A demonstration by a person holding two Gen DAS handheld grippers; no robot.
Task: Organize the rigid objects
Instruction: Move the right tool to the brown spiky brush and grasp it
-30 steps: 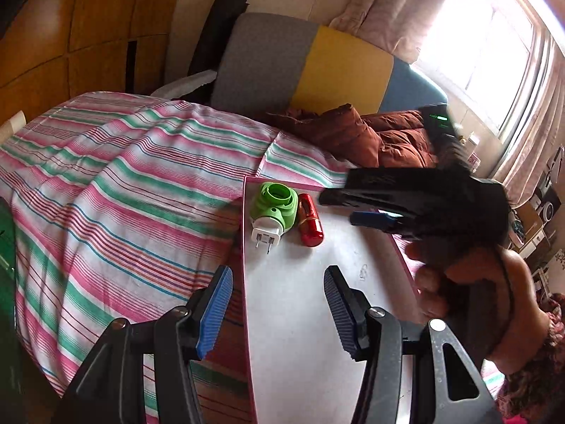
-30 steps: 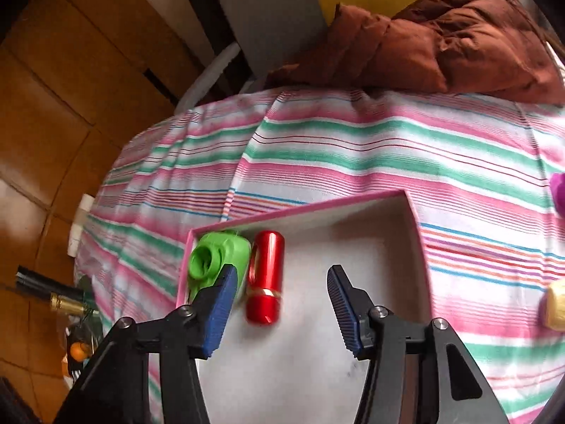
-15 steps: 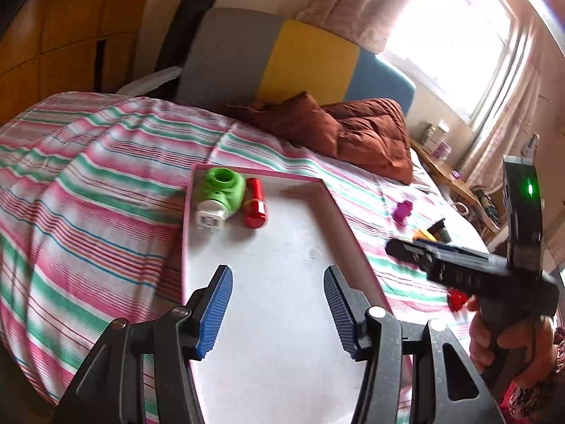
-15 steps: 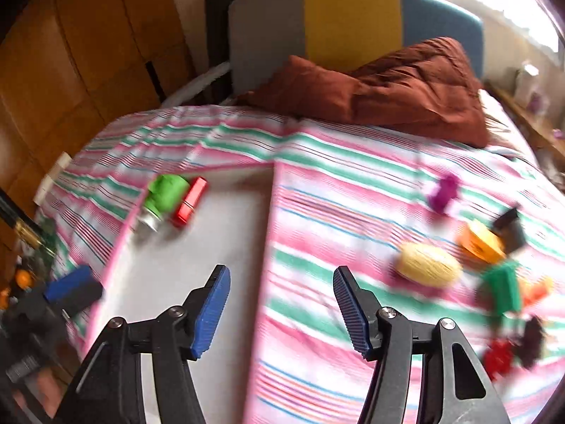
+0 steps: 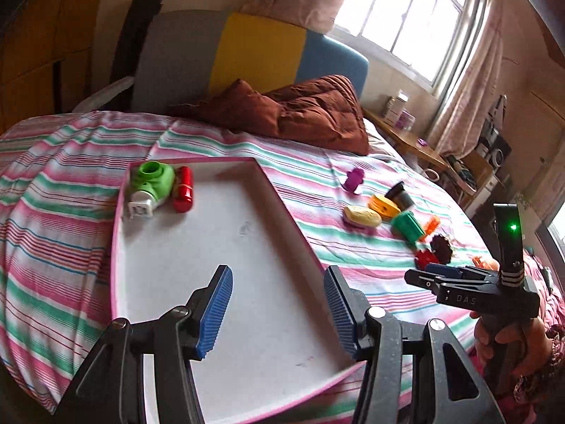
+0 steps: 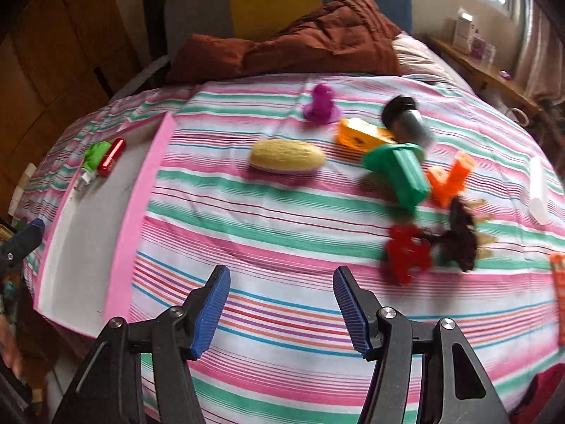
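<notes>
Small toys (image 6: pixel 286 155) lie scattered on the striped bed beside the pink tray (image 6: pixel 139 212), both hand-held grippers (image 5: pixel 277 312) (image 6: pixel 280 312) released and empty, the right's jaws just widened.

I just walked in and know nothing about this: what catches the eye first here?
A heap of bright plastic toys lies scattered on the striped pink-and-green bedspread. Left of it sits a shallow pink-rimmed white tray, with a green plug-in gadget and red cylinder in its far corner.

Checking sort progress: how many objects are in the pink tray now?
2. A green plug adapter and a red cylinder lie side by side at the far left corner of the pink tray. Nothing appears hidden.
</notes>
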